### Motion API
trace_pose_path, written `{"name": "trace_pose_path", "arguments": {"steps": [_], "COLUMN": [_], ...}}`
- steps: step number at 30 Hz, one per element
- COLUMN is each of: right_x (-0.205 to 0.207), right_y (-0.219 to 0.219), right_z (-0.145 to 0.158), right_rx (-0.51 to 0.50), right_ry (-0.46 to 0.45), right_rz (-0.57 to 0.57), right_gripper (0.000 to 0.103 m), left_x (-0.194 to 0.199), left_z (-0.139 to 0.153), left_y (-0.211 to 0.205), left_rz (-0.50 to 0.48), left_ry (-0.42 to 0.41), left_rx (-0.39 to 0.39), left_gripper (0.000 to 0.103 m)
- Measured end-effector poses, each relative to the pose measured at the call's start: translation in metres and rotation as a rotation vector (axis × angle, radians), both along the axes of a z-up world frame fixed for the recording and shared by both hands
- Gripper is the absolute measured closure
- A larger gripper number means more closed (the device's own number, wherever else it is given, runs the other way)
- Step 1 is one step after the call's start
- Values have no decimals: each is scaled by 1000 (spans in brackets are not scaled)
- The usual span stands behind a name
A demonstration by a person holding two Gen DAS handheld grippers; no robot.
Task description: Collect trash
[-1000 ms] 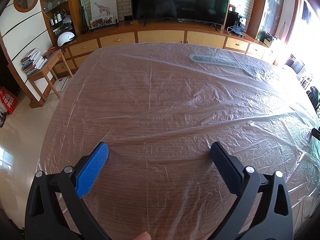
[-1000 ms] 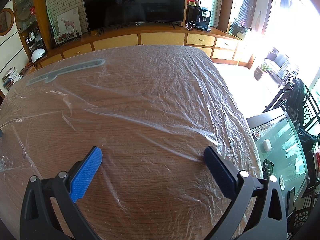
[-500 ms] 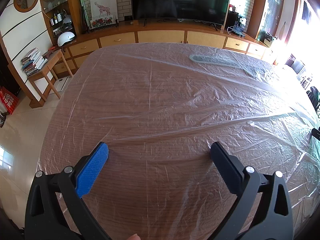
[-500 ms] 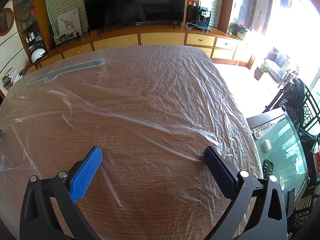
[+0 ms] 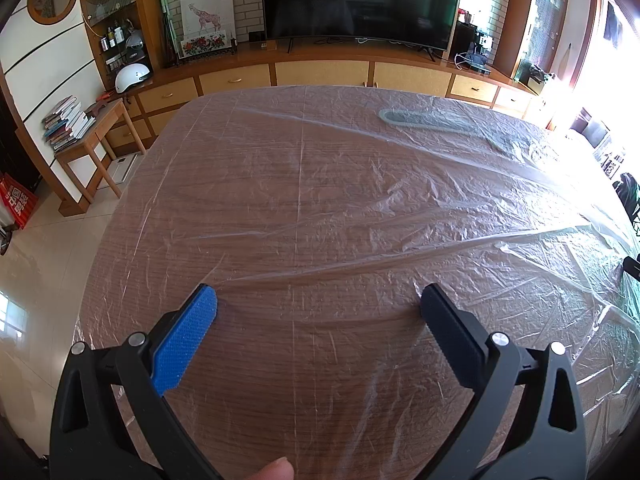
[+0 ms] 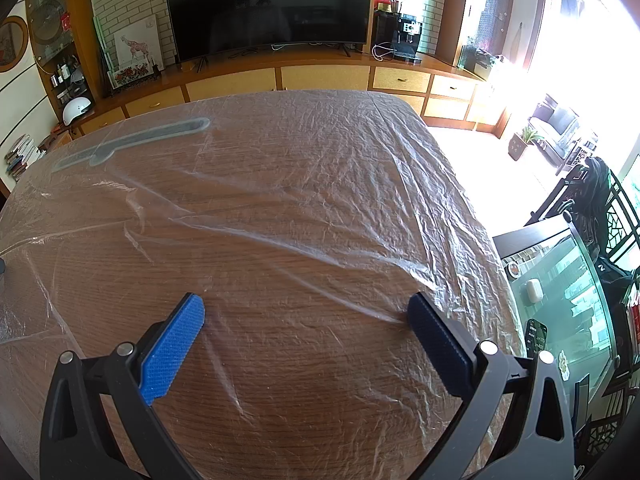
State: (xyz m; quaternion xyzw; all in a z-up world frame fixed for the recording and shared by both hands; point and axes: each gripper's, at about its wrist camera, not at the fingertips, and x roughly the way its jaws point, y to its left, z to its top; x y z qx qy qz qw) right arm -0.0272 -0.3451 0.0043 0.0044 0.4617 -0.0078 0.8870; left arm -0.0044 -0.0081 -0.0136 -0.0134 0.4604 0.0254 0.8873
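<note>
Trash to collect: thin clear plastic film (image 5: 360, 200), spread wrinkled over the whole wooden tabletop (image 5: 280, 400) and hanging past its edges; no other loose litter seen on it.

Left side: left tool (image 5: 316, 304) spread wide, nothing between the pads, hovering low over the near edge of the film. Blue pad tips close to a raised fold, contact not confirmable. Fingertip (image 5: 276, 470) visible at the bottom edge, presumably on the handle.

Centre, far side: flat grey-blue strip (image 5: 432, 124) lying under or in the film, nature unclear.

Right side: right tool (image 6: 306, 308) likewise spread and empty, near the front right corner, its right pad close against a taut ridge of film.

Judgement: both tools set apart along the near edge, probably to gather the sheet from two points. Film likely to slip or tear if pinched thinly.
</note>
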Motion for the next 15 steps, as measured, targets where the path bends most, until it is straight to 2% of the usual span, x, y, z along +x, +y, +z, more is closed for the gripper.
{"name": "trace_pose_path", "arguments": {"steps": [15], "right_x": [0], "right_y": [0], "right_z": [0], "right_rx": [0], "right_ry": [0], "right_rz": [0], "right_gripper": [4], "left_x": [0], "left_z": [0], "left_y": [1], "left_rz": [0], "left_ry": [0], "left_rx": [0], "left_gripper": [1]}}
